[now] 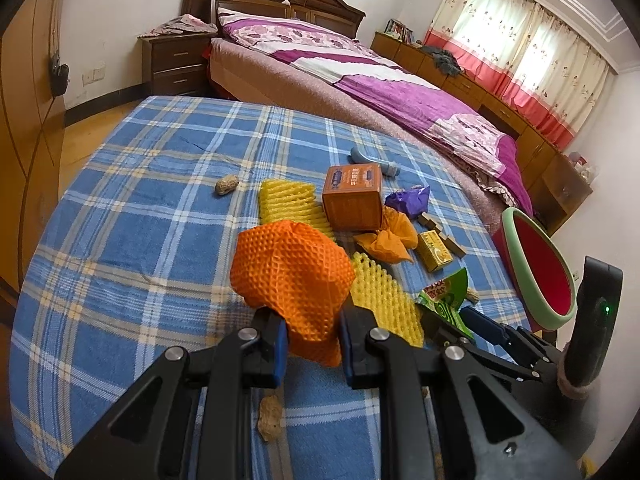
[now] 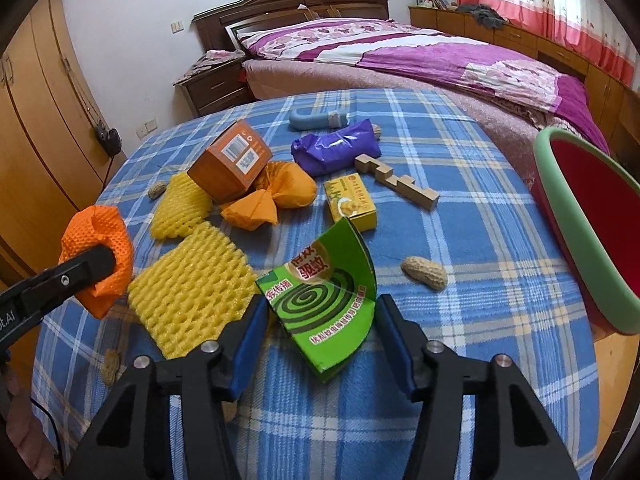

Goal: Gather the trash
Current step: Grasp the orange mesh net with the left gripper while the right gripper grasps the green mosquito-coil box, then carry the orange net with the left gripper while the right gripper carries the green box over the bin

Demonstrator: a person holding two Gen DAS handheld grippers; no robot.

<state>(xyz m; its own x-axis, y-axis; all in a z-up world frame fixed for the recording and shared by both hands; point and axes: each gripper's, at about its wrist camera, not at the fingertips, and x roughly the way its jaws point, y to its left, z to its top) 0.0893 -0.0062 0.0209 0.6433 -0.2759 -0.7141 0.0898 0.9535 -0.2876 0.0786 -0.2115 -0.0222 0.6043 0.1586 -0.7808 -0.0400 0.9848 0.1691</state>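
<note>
Trash still litters the blue plaid tablecloth (image 2: 460,208): left gripper (image 1: 310,344) clenches orange foam netting (image 1: 292,276), right gripper (image 2: 320,334) straddles the green mosquito-coil carton (image 2: 324,300), jaws not visibly pressing; red bin (image 2: 596,232) looks empty.

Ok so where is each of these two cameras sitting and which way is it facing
Left wrist: on the left gripper, looking along its fingers, clamped on orange foam netting, over the plaid table toward the bed; the right gripper shows alongside.
Right wrist: on the right gripper, fingers either side of a green mosquito-coil box; the left gripper shows at left.
Shared: netting, green box, orange box, red bin.
</note>
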